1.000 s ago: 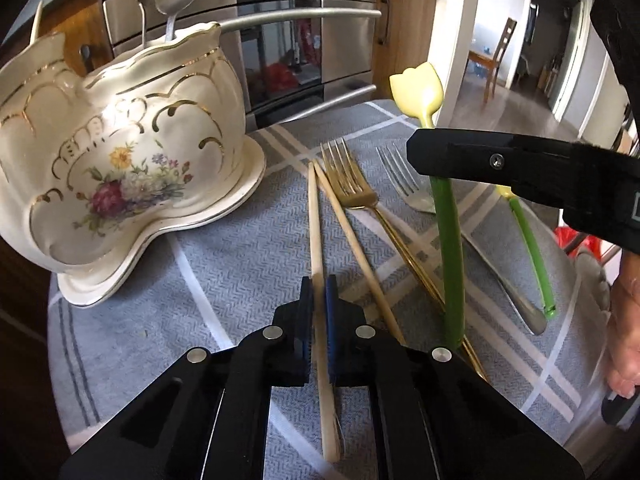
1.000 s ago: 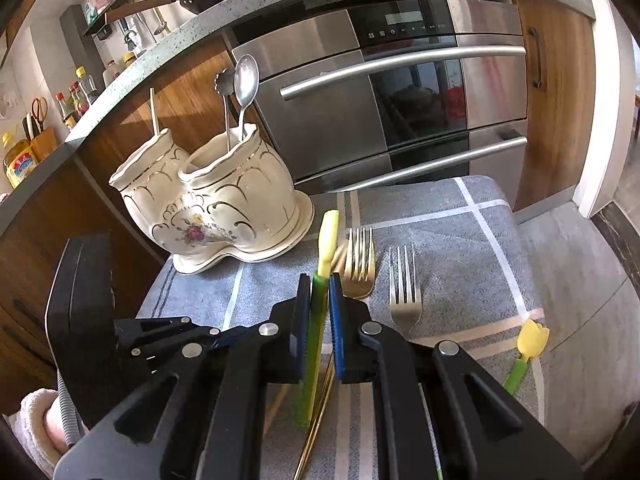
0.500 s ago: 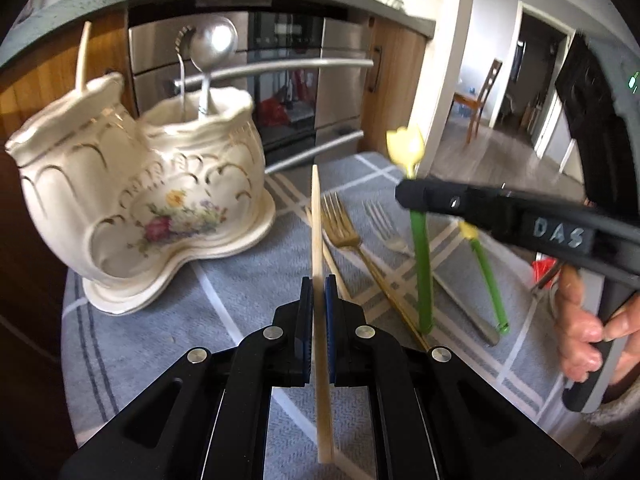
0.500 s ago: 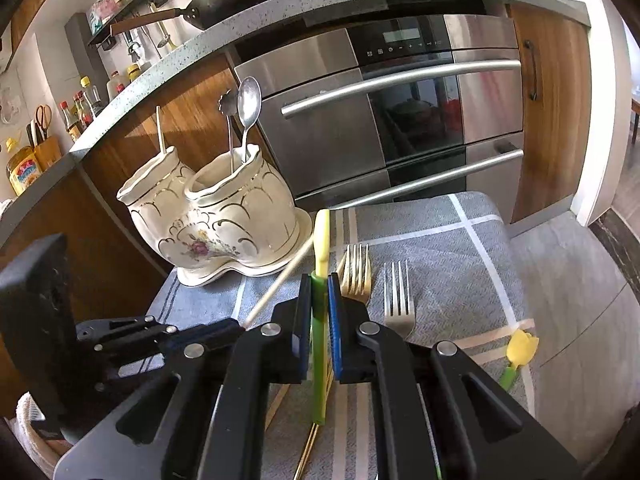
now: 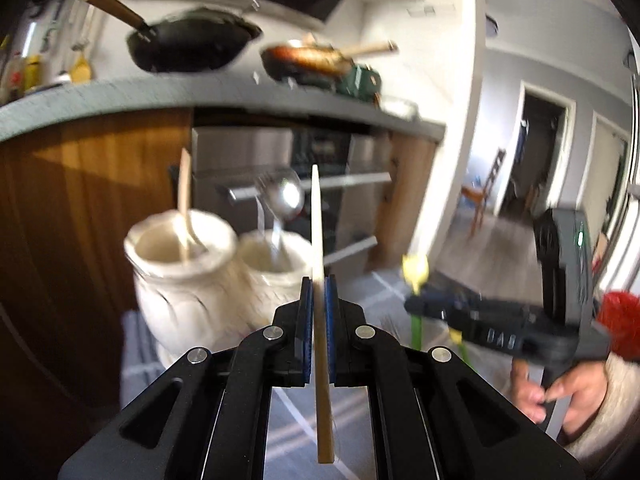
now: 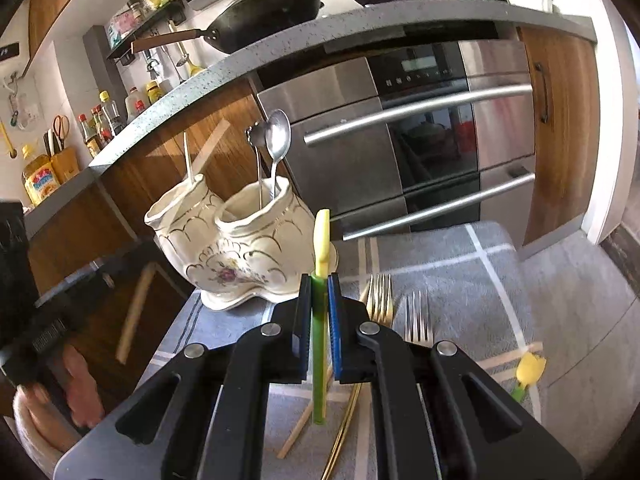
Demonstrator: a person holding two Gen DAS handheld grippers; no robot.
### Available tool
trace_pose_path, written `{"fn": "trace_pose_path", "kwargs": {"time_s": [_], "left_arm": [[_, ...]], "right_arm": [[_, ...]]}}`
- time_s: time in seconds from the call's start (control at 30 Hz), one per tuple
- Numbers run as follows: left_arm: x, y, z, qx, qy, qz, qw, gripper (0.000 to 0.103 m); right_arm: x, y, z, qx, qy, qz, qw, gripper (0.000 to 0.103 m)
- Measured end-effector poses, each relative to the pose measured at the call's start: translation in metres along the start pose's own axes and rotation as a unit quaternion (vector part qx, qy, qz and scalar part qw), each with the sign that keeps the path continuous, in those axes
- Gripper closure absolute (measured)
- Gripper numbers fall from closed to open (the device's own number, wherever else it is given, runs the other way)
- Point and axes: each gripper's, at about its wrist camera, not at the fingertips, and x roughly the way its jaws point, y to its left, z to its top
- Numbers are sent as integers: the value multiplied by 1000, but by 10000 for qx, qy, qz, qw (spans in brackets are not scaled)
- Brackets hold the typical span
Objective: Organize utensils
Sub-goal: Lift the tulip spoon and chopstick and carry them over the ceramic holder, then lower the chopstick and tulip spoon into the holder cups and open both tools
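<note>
A pale wooden chopstick (image 5: pixel 320 320) is pinched between the blue pads of the left gripper (image 5: pixel 319 294). The stick runs straight along the gap between the jaws: its thin end rises well beyond the fingertips, and its thicker end reaches back toward the camera. It is held clear of the grey checked cloth (image 5: pixel 288 408), in front of the cream two-pot ceramic holder (image 5: pixel 188 280), which is blurred in the left view. Another pale stick (image 5: pixel 185 208) stands in the holder's left pot, and a metal spoon (image 5: pixel 286 200) stands in the right pot.

The right gripper (image 6: pixel 319 292) is clamped on a green-stemmed utensil with a yellow tulip top (image 6: pixel 320 320). The stem passes between the pads, the yellow head showing just beyond the fingertips and the lower end hanging toward the cloth (image 6: pixel 460 276) below the jaws. The holder (image 6: pixel 240 252) stands to the far left of this gripper on the cloth. A gold fork (image 6: pixel 378 300) and a silver fork (image 6: pixel 418 320) lie side by side to the right of the jaws, with a second tulip-topped utensil (image 6: pixel 528 372) further right near the cloth's edge. Another chopstick (image 6: pixel 298 432) lies on the cloth beneath the gripper. An oven (image 6: pixel 420 140) is seen behind the table
</note>
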Motion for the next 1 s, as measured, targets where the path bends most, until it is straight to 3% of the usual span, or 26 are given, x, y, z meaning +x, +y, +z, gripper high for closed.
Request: {"fn": "trace_pose_path", "kwargs": {"time_s": [0.17,0.4,0.77,1.0], "left_arm": [[-14,29,35,-62,-631,346,9974,97],[-1,73,60,-508,-1167,310,9914,97],[37,92,64,-665,-1342,121,9887,97],[56,98,52,-717,-1289,206,9888,97]], "right_arm": [[2,23,30,-319,-313,-10,9990,95],[10,51,75,-577,-949,132,9937,95],[47,58,97,-656,-1518,94,9862,95],[69,54,90,-774,-1412,21,9869,95]]}}
